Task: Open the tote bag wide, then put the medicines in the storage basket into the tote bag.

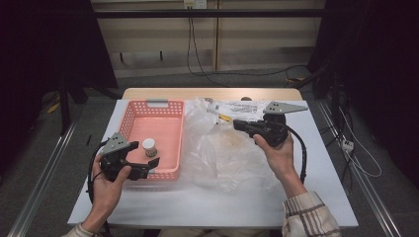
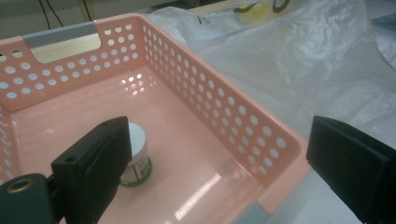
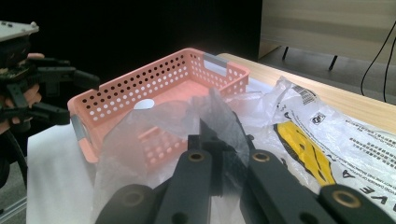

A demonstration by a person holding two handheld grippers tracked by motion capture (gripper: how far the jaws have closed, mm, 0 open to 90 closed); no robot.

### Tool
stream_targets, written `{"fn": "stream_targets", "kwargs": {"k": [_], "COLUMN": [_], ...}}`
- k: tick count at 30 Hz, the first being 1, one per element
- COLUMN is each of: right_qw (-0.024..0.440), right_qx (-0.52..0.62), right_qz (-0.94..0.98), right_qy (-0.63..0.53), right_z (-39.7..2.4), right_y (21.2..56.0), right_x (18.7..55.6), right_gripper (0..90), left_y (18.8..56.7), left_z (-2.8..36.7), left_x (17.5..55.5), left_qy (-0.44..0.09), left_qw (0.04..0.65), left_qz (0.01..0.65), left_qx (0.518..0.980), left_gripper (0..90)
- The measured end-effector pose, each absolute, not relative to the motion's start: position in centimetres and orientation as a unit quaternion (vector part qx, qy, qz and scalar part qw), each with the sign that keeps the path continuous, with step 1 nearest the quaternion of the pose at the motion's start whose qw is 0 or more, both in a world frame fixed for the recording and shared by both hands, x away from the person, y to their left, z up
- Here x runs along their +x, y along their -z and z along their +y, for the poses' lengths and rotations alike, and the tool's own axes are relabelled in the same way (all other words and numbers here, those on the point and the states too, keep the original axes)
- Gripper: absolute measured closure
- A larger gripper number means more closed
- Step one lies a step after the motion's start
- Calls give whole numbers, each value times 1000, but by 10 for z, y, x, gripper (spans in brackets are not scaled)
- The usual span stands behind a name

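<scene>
At the left of the worktop [image 1: 148, 207], the left gripper [image 1: 141, 160] hovers at the near rim of the pink basket [image 1: 129, 114], its fingers spread wide and holding nothing. A small white jar [image 1: 149, 147] with a green base stands upright inside the basket, just beyond that rim and ahead of the open fingers, so this hand is much the nearer to it. Further right, a crumpled clear bag [image 1: 222, 153] lies on the worktop, touching the basket's right wall. The right gripper [image 1: 238, 123] is over the bag's far part, fingers pointing left toward the basket and closed on a pinch of its film.

From the left gripper view, the jar [image 2: 140, 154] sits partly behind the left-hand finger [image 2: 93, 163], while the other finger hangs outside the basket wall [image 2: 233, 116]; a grasp would probably need the gripper shifted further over the basket. From the right gripper view, the film [image 3: 219, 121] rises pinched between the closed fingers [image 3: 196, 177], with a yellow-printed bag [image 3: 327, 144] lying beyond.
</scene>
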State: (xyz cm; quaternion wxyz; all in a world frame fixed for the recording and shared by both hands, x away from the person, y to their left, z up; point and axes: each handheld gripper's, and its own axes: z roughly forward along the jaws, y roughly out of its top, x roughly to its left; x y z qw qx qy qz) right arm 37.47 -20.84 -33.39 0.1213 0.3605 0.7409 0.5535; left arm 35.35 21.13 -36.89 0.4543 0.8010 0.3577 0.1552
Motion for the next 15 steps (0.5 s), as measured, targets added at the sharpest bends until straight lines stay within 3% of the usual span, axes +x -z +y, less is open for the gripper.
{"fn": "stream_targets", "kwargs": {"k": [7,15], "right_qw": [122,121], "right_qx": [357,362], "right_qz": [744,741], "right_qy": [-552,-553], "right_z": [-207,-210], "right_y": [334,335], "right_x": [374,375], "right_gripper": [900,900], "left_y": [369,378], "left_z": [208,208], "left_x": [377,401], "left_qy": [-133,-119], "left_qw": [442,383], "left_qz": [340,342], "left_qx": [819,849], "left_gripper": [61,92]}}
